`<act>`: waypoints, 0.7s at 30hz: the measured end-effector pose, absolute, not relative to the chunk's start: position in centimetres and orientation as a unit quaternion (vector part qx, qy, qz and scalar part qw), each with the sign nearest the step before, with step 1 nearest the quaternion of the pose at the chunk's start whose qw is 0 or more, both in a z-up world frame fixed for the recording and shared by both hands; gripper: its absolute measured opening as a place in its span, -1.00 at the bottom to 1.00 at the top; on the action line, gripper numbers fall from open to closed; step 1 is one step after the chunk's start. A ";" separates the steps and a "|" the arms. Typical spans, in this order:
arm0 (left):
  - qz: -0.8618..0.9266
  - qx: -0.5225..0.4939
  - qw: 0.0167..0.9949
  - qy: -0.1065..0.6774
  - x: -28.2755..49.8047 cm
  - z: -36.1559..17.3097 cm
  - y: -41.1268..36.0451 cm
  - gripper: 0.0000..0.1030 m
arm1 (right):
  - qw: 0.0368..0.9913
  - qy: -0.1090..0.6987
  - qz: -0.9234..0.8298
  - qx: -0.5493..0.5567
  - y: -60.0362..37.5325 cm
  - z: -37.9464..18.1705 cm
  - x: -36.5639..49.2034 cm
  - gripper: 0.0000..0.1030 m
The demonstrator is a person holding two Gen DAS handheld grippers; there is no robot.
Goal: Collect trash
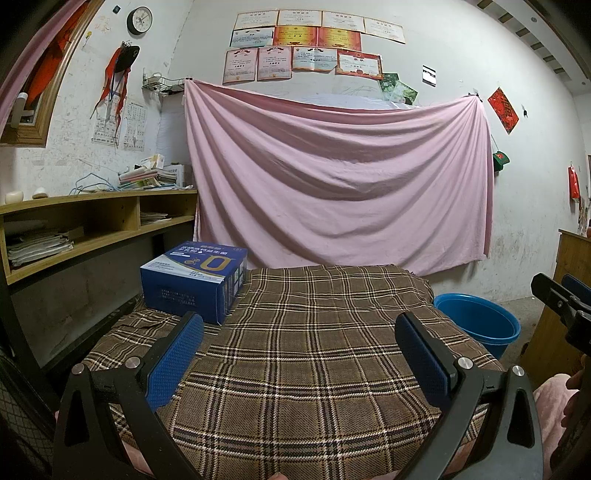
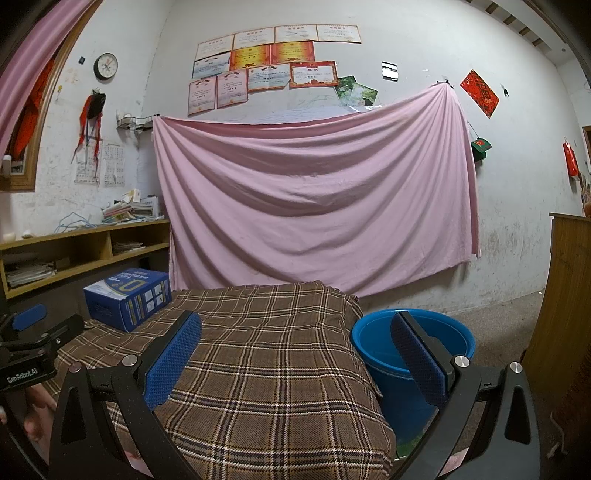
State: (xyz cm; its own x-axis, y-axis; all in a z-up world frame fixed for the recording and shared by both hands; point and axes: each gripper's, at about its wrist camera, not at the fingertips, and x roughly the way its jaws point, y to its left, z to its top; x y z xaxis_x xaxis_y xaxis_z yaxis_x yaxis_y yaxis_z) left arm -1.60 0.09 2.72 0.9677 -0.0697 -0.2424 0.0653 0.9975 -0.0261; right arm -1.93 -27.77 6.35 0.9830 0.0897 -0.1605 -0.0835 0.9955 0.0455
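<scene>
Here the blue box [image 1: 194,280] sits ahead-left of the spread, empty left gripper [image 1: 299,354].

One blue box [image 1: 194,280], one blue bucket [image 1: 478,321]

White plaster wall [image 1: 535,177], scuffed and stained low down. Pink sheet [image 1: 332,177] pinned across it, sagging in folds. Above sheet, rows of certificates [image 1: 314,44]; round clock [image 1: 139,20] to left. Wooden shelf unit [image 1: 92,218] at left, books and papers stacked on top. Window frame [image 1: 48,92] at far left. Grey bare floor [image 2: 498,306]. Wooden cabinet [image 2: 569,295] at right.
</scene>
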 end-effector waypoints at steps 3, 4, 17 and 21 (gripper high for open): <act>-0.034 -0.009 0.992 0.122 -1.6 2.7 0.1 0.97 | 0.996 0.081 0.044 0.019 -27.8 6.4 -1.9 1.00; -0.034 -0.009 0.992 0.122 -1.6 2.7 0.1 0.97 | 0.996 0.081 0.044 0.019 -27.8 6.4 -1.9 1.00; -0.034 -0.009 0.992 0.121 -1.7 2.7 0.0 0.97 | 0.996 0.081 0.043 0.020 -27.7 6.4 -1.9 1.00; -0.033 -0.008 0.992 0.121 -1.8 2.7 -0.1 0.97 | 0.996 0.081 0.043 0.019 -27.7 6.4 -1.9 1.00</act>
